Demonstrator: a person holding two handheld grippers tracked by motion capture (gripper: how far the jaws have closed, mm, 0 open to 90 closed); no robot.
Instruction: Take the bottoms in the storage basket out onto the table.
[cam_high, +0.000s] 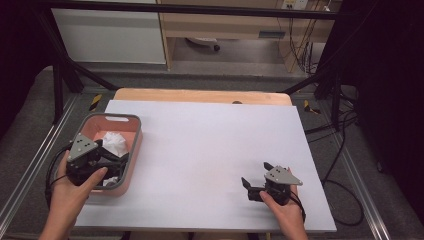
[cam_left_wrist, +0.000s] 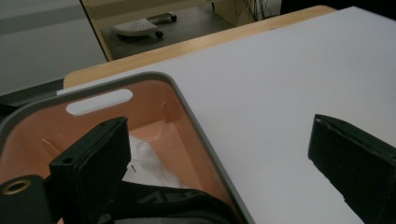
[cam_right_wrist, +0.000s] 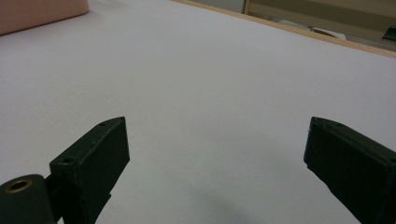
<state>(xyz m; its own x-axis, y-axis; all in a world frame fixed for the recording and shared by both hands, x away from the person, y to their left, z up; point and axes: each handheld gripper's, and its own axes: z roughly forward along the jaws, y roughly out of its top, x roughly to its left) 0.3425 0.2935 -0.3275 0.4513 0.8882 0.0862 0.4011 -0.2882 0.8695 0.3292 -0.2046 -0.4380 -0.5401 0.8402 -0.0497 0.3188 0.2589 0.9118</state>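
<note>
A pink bin with a grey rim (cam_high: 134, 131) stands at the left of the white table sheet (cam_high: 210, 140). Crumpled white paper (cam_high: 115, 142) lies inside it. My left gripper (cam_high: 114, 165) hovers over the bin's near right part, open. In the left gripper view its jaws stand wide apart, one over the bin's inside and the paper (cam_left_wrist: 149, 163), the other over the sheet, with the bin rim (cam_left_wrist: 187, 100) running between them. My right gripper (cam_high: 256, 174) rests low near the front right of the sheet, open, with bare sheet (cam_right_wrist: 215, 84) between its jaws.
The sheet covers a wooden table whose far edge (cam_high: 200, 95) shows. A black frame (cam_high: 200, 9) surrounds the table, and cables (cam_high: 340, 150) trail on the floor at right. A corner of the bin (cam_right_wrist: 42, 11) lies far ahead of the right gripper.
</note>
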